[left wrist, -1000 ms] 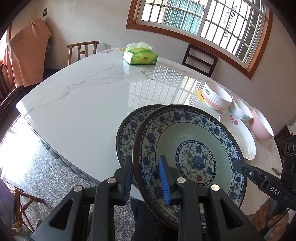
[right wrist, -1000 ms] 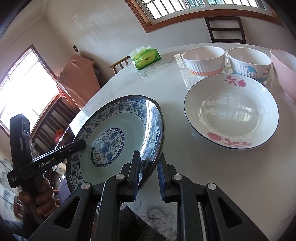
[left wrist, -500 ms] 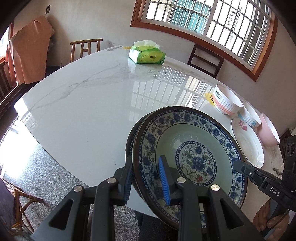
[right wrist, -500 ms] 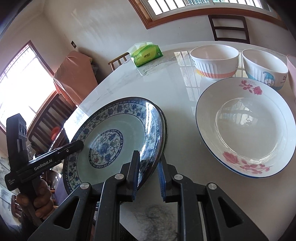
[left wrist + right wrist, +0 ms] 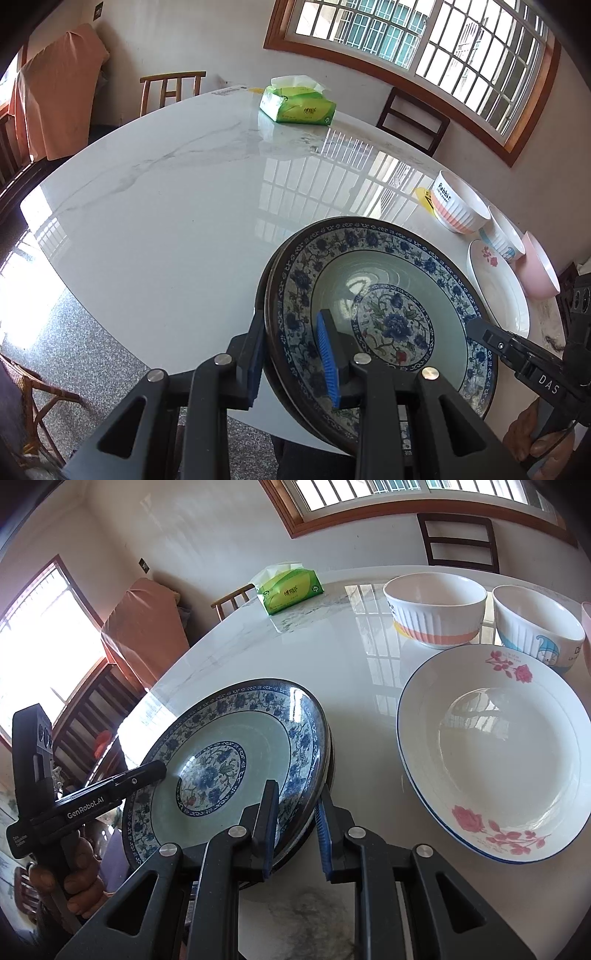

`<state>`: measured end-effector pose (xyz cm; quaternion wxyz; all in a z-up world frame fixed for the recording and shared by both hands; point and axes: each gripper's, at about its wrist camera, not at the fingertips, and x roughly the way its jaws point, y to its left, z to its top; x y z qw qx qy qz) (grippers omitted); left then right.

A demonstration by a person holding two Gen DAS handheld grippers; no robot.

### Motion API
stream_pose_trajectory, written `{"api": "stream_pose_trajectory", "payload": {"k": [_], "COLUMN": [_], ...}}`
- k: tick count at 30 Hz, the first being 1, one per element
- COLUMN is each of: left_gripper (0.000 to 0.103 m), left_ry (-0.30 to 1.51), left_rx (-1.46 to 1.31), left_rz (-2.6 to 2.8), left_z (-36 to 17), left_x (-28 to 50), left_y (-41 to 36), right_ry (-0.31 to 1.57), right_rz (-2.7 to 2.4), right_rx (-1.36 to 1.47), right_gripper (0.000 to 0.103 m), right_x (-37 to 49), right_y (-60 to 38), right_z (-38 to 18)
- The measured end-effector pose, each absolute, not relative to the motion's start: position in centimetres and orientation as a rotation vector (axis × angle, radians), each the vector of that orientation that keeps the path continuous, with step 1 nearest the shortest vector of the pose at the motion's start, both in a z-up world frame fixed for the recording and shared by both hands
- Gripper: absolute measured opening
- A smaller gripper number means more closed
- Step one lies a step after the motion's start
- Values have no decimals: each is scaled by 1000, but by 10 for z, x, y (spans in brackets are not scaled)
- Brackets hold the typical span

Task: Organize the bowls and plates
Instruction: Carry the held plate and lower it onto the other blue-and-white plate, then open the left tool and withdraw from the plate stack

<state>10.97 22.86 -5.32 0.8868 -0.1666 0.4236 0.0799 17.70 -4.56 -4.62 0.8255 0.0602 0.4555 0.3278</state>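
Note:
A blue-and-white floral plate (image 5: 384, 295) (image 5: 236, 746) sits nested on a second matching plate, whose dark rim (image 5: 266, 288) (image 5: 328, 760) shows beneath it, near the table's front edge. My left gripper (image 5: 291, 358) straddles the near rims of both plates, jaws apart by their thickness. My right gripper (image 5: 295, 834) straddles the opposite rims the same way. A white rose plate (image 5: 495, 753) (image 5: 495, 288) lies to the right. Behind it stand a striped bowl (image 5: 436, 605) (image 5: 461, 206), a cartoon bowl (image 5: 535, 627) (image 5: 506, 240) and a pink bowl (image 5: 539, 266).
The white marble table (image 5: 166, 192) carries a green tissue pack (image 5: 299, 105) (image 5: 288, 589) at the far side. Wooden chairs (image 5: 170, 88) stand around it, and a dark chair (image 5: 413, 118) sits under the window. The floor lies beyond the table's left edge.
The held plate has come down and to the right onto the second blue plate, so the two now sit almost aligned. Both grippers moved with it.

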Motion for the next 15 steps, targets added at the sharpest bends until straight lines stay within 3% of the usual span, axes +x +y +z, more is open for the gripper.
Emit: {"api": "stream_pose_trajectory", "payload": {"k": [15], "left_gripper": [27], "left_ry": [843], "left_rx": [-299], "left_rz": [194], "left_z": [-44], "left_x": [102], "left_y": [223], "right_ry": [954], "right_rz": [683], "right_rx": [94], "right_gripper": [20], "right_x": [180], "right_y": [-37], "right_z": [-46]}}
